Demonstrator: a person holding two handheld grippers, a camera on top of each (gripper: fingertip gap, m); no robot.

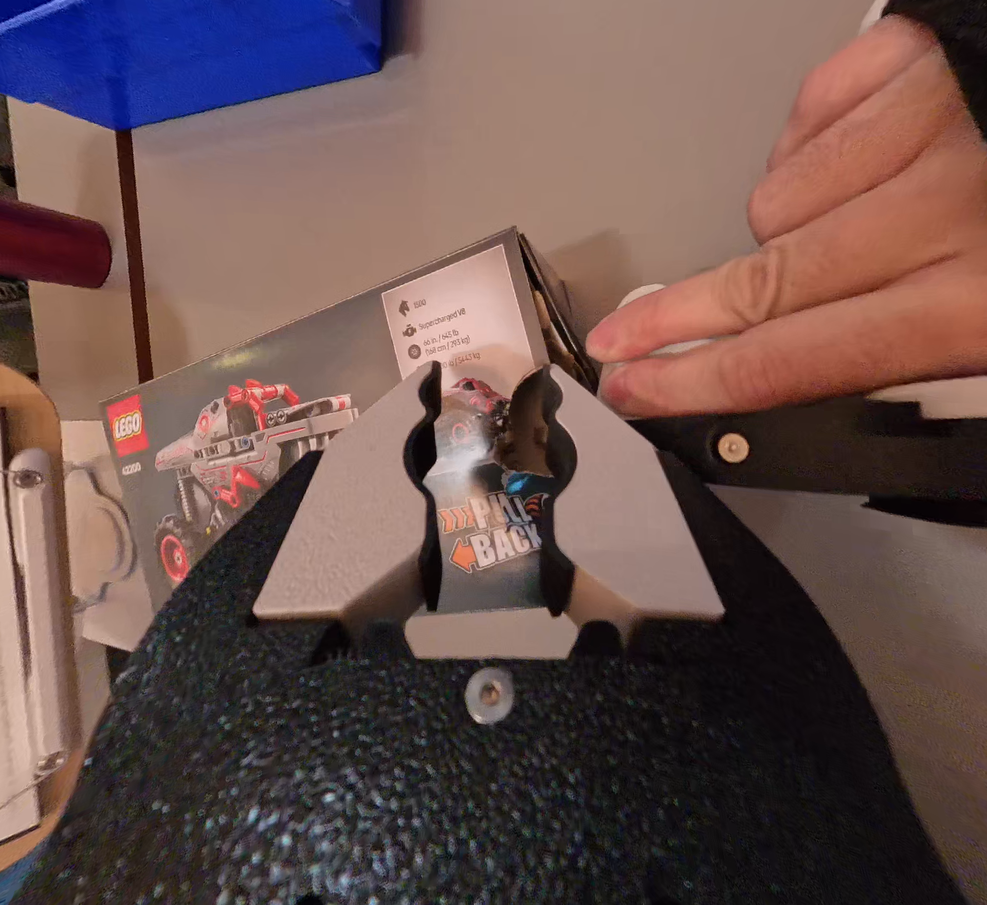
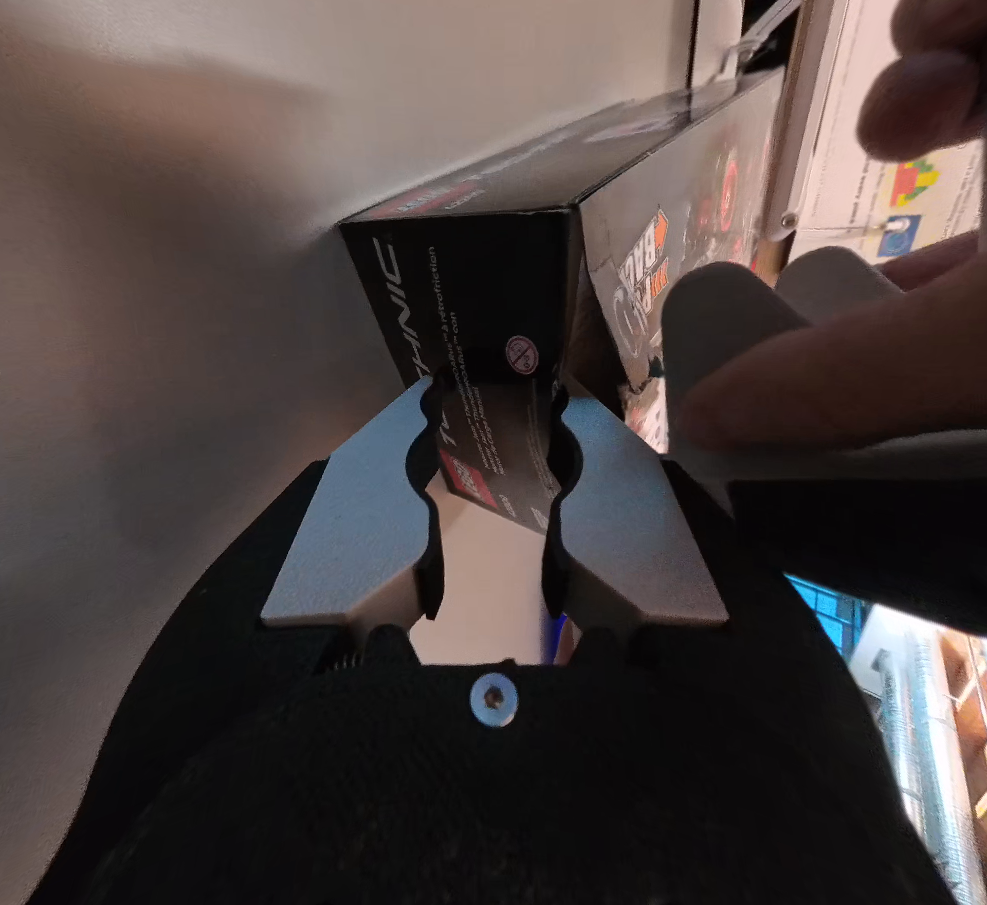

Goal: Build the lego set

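Observation:
The lego box (image 1: 299, 398) is grey with a picture of a red and grey truck and lies on the grey table (image 1: 587, 104). My left gripper (image 1: 488, 377) is open, its grey fingers over the box's front face near its right end. In the right wrist view the box's black end (image 2: 480, 291) faces me. My right gripper (image 2: 496, 385) is open, and the end flap bends down between its jaws. The left gripper's fingers (image 2: 710, 324) rest against the box face at the right. The right gripper's black body (image 1: 747, 452) shows under a hand (image 1: 828, 265).
A blue bin (image 1: 187, 24) stands at the top left, a dark red cylinder (image 1: 48, 249) below it. A white sheet (image 1: 101, 505) lies left of the box beside a wooden board (image 1: 32, 505). Printed sheets (image 2: 908, 185) lie beyond the box.

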